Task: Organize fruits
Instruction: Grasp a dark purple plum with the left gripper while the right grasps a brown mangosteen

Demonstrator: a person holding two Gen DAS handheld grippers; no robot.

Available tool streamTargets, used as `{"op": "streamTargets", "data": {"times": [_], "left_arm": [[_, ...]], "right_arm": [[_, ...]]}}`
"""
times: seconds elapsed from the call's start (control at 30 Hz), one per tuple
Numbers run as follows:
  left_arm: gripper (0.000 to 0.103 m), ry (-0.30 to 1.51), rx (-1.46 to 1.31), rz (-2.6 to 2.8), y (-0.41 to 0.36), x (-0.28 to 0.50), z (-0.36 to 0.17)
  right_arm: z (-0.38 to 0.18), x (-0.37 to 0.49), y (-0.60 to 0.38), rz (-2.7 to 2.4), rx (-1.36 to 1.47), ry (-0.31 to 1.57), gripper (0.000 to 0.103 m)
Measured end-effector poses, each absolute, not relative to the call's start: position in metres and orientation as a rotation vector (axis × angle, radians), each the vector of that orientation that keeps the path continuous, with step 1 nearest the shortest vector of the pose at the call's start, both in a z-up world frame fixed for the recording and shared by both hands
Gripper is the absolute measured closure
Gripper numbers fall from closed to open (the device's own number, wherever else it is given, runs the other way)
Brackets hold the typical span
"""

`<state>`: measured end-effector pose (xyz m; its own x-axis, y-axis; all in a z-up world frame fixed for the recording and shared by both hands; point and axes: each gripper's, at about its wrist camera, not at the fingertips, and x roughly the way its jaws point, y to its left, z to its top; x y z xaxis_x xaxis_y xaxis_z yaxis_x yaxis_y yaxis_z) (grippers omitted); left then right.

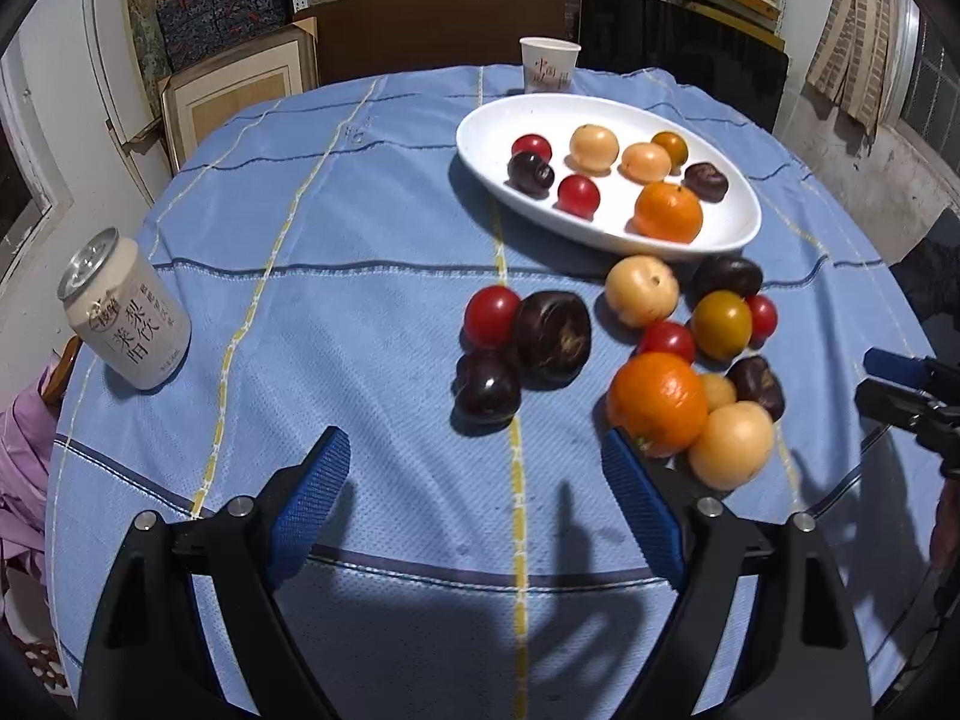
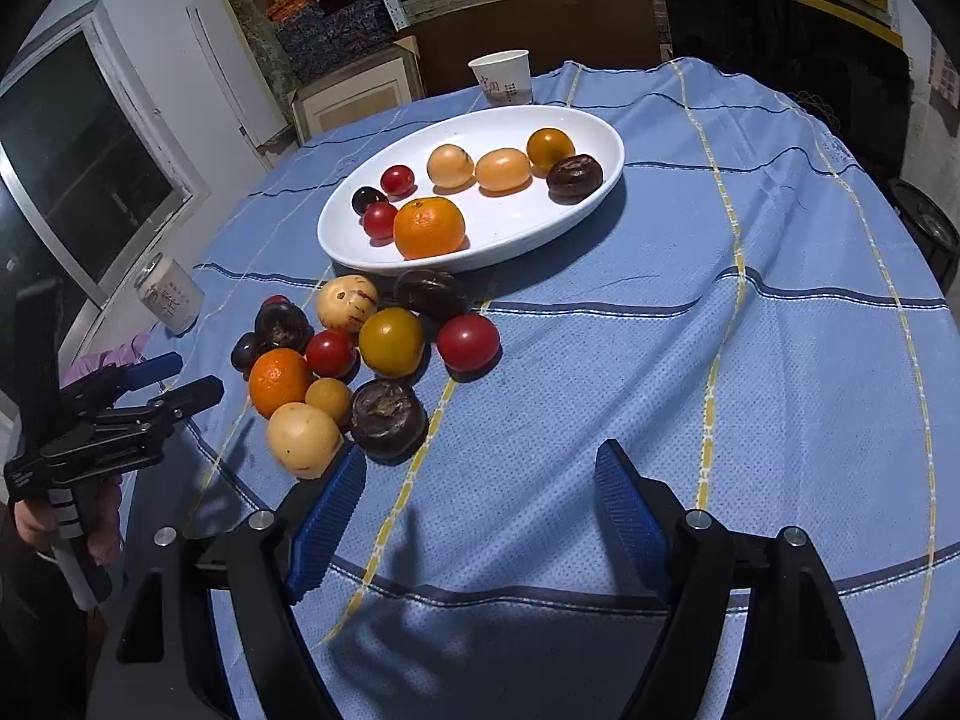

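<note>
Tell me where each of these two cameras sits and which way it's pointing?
Left wrist view: rides on the left gripper, looking forward and down along its open blue fingers at the loose fruit pile; the right gripper pokes in at the right edge.
Right wrist view: rides on the right gripper, open too, looking down at the blue tablecloth; the left gripper and the hand holding it show at left.
Both share the white dish of fruit, the paper cup and the can.

Blue striped tablecloth (image 1: 360, 312), white dish (image 1: 480, 138), orange mandarin (image 1: 657, 402)
</note>
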<state>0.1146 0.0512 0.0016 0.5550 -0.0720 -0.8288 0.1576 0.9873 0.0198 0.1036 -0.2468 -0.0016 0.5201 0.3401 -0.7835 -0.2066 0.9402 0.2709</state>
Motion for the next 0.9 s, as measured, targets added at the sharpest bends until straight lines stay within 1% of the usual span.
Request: {"op": "streamTargets", "data": {"times": [0.1, 0.17, 0.27, 0.3, 0.37, 0.5, 0.57, 0.63, 0.67, 0.73, 0.8, 0.9], "left_arm": [[0.02, 0.99, 0.098, -0.134, 0.054, 0.119, -0.006], [0.024, 0.997, 0.103, -0.137, 0.054, 0.124, -0.01], [0.026, 1.013, 0.104, -0.146, 0.052, 0.132, -0.017], [0.028, 1.016, 0.106, -0.148, 0.05, 0.135, -0.019], [0.039, 1.03, 0.101, -0.159, 0.049, 0.141, -0.023], [0.039, 1.049, 0.097, -0.151, 0.046, 0.151, -0.029], [0.045, 1.043, 0.11, -0.159, 0.043, 0.152, -0.029], [0.058, 1.036, 0.104, -0.156, 0.043, 0.155, -0.028], [0.068, 1.032, 0.101, -0.149, 0.044, 0.156, -0.028], [0.076, 1.035, 0.073, -0.167, 0.048, 0.16, -0.026], [0.076, 1.043, 0.047, -0.174, 0.051, 0.161, -0.026], [0.076, 1.037, 0.051, -0.18, 0.051, 0.16, -0.026]], "right_arm": [[-0.002, 0.102, -0.248, 0.338, 0.156, 0.972, 0.023], [-0.003, 0.102, -0.247, 0.342, 0.157, 0.976, 0.023], [-0.005, 0.103, -0.246, 0.348, 0.16, 0.979, 0.023], [-0.006, 0.103, -0.246, 0.351, 0.163, 0.98, 0.023], [-0.006, 0.104, -0.246, 0.353, 0.163, 0.981, 0.023], [-0.01, 0.107, -0.244, 0.364, 0.164, 0.989, 0.023], [-0.012, 0.108, -0.242, 0.368, 0.154, 0.995, 0.023], [-0.015, 0.11, -0.238, 0.373, 0.137, 1.003, 0.023], [-0.016, 0.11, -0.235, 0.376, 0.126, 1.007, 0.023], [-0.017, 0.111, -0.229, 0.381, 0.095, 1.012, 0.023], [-0.017, 0.111, -0.22, 0.381, 0.029, 1.004, 0.023], [-0.009, 0.108, -0.205, 0.363, -0.103, 0.942, 0.025]]}}
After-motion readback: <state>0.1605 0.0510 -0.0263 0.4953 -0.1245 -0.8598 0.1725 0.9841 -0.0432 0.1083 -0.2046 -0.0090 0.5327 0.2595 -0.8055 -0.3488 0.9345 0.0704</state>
